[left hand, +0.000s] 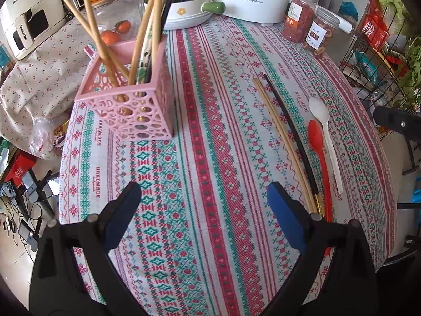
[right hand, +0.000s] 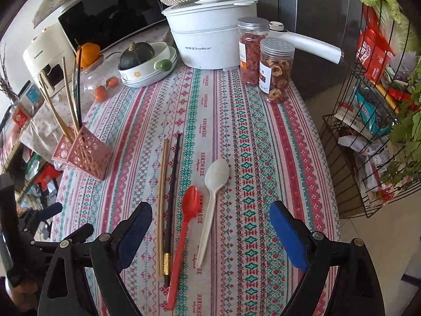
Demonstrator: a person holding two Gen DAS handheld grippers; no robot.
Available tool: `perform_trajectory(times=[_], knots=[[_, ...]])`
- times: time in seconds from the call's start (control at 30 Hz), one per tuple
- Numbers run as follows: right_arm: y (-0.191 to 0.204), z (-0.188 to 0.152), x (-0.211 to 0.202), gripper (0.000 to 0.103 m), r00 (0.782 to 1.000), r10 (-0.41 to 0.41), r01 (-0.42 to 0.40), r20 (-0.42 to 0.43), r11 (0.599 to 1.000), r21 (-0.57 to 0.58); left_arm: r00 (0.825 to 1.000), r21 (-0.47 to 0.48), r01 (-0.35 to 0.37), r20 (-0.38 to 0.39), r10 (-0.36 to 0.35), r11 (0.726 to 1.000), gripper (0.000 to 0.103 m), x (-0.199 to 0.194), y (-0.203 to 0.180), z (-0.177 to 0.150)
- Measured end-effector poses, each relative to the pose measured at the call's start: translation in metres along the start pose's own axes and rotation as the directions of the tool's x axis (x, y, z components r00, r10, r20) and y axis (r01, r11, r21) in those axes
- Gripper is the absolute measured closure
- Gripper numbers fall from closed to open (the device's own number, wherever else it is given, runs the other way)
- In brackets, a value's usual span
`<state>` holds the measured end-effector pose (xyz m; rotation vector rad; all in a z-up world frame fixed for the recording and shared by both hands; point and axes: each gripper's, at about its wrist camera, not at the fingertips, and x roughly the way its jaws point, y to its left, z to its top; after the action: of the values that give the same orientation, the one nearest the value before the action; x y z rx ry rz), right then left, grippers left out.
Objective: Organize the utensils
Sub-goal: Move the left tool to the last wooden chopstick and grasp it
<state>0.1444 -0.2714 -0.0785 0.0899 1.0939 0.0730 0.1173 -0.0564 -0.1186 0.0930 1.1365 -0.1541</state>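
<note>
A pink lattice holder (right hand: 88,155) at the counter's (right hand: 263,158) left holds upright chopsticks (left hand: 105,44). Right of it lie loose chopsticks (right hand: 164,205), a red spoon (right hand: 184,226) and a white spoon (right hand: 211,197) (side by side). Both the left hand-held gripper (left hand: 204,200) and the right hand-held gripper (right hand: 210,220) hover spread, empty.

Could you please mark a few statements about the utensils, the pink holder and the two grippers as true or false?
1. The red spoon lies between the black chopstick and the white spoon. True.
2. The pink holder is empty. False: chopsticks stand in it.
3. The right gripper is open and holds nothing. True.
4. The left gripper grips a chopstick. False: it is open over bare tablecloth.
</note>
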Motion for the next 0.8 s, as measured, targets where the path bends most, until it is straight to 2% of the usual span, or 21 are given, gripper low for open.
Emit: perform_trajectory(times=[0.03,0.13,0.3,0.33,0.4,0.47,0.6,0.8], knots=[[-0.003,0.002,0.002,0.011,1.000,-0.016,0.016,-0.005,1.000,-0.003,1.000,-0.006,-0.003,0.006,0.003,1.000,0.007,0.004,-0.005,0.004],[-0.013,0.006,0.010,0.011,0.999,-0.049,0.049,-0.023,0.999,-0.009,1.000,-0.044,-0.002,0.023,0.003,0.999,0.019,0.016,-0.015,0.015],[-0.033,0.010,0.020,0.011,0.998,-0.026,0.029,-0.054,0.998,0.057,0.993,-0.147,0.116,0.012,-0.116,0.982,0.055,0.040,-0.030,0.035],[-0.036,0.011,0.021,0.011,0.998,-0.019,0.023,-0.057,0.997,0.069,0.992,-0.161,0.129,0.007,-0.130,0.978,0.059,0.045,-0.034,0.039],[-0.039,0.013,0.023,0.011,0.998,-0.012,0.017,-0.063,0.997,0.081,0.988,-0.178,0.151,0.000,-0.153,0.972,0.074,0.054,-0.041,0.047],[-0.041,0.014,0.024,0.011,0.998,-0.013,0.018,-0.066,0.997,0.081,0.986,-0.179,0.162,-0.003,-0.165,0.970,0.082,0.060,-0.049,0.052],[-0.042,0.016,0.025,0.011,0.998,-0.017,0.022,-0.064,0.997,0.072,0.986,-0.172,0.162,-0.005,-0.165,0.972,0.093,0.067,-0.060,0.062],[-0.045,0.018,0.023,0.011,0.998,-0.011,0.016,-0.058,0.997,0.074,0.989,-0.184,0.145,-0.015,-0.150,0.972,0.095,0.075,-0.063,0.066]])
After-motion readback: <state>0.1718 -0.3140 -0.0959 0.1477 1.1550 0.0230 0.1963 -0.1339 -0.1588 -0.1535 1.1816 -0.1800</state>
